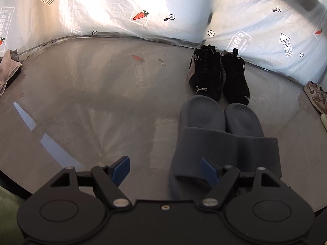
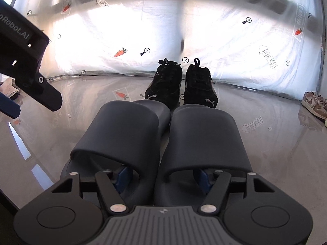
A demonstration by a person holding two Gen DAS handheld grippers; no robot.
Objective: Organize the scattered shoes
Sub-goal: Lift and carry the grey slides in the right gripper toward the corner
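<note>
Two dark grey slides (image 2: 126, 128) (image 2: 204, 134) lie side by side on the glossy floor, toes toward a pair of black sneakers (image 2: 165, 81) by the backdrop. My right gripper (image 2: 162, 176) reaches into them from the heel end. One blue pad (image 2: 122, 175) sits under the left strap, the other under the right strap. The two inner strap walls are squeezed between the pads. In the left wrist view the slides (image 1: 200, 122) lie right of centre. My left gripper (image 1: 165, 170) stands open over bare floor, its right finger (image 1: 208, 171) in front of the left slide's strap.
A brown sneaker (image 2: 313, 102) lies at the far right by the white printed sheet (image 1: 143, 10). A crumpled cloth (image 1: 9, 69) sits at the far left. The left gripper's housing (image 2: 22, 47) hangs at the upper left of the right wrist view.
</note>
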